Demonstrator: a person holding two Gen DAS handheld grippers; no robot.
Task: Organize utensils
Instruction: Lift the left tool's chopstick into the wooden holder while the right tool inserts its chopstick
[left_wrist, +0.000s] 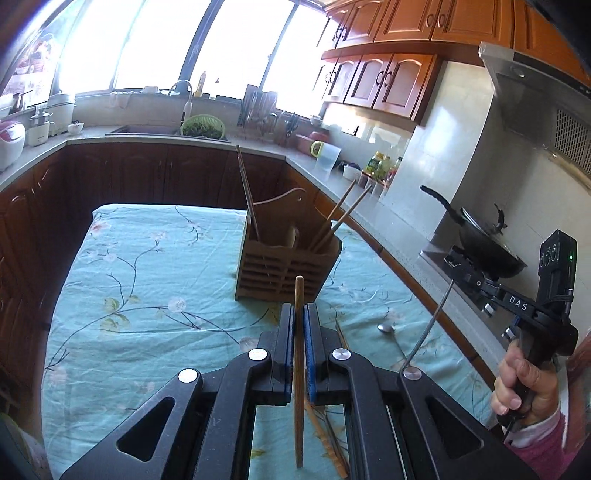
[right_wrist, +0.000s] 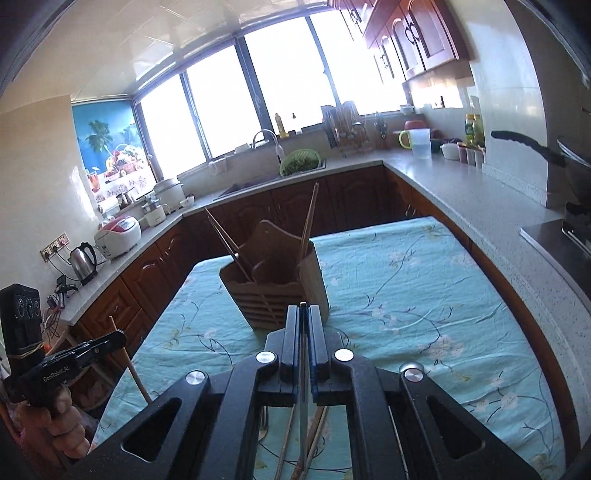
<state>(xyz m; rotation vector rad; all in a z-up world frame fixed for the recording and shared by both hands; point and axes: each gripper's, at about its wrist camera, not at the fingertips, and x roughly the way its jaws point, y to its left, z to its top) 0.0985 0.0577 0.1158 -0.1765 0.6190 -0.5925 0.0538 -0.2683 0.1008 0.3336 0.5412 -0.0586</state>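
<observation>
Left gripper (left_wrist: 299, 314) clamps a chopstick (left_wrist: 298, 387); right gripper (right_wrist: 303, 314) pinches a metal utensil handle (right_wrist: 303, 387); next, probably, carry each over the wooden holder (left_wrist: 284, 266) and drop it in.

Loose utensils (right_wrist: 314, 439) half hidden under right hand-held gripper (right_wrist: 303, 308), wok (right_wrist: 576, 162) cut off at edge
</observation>
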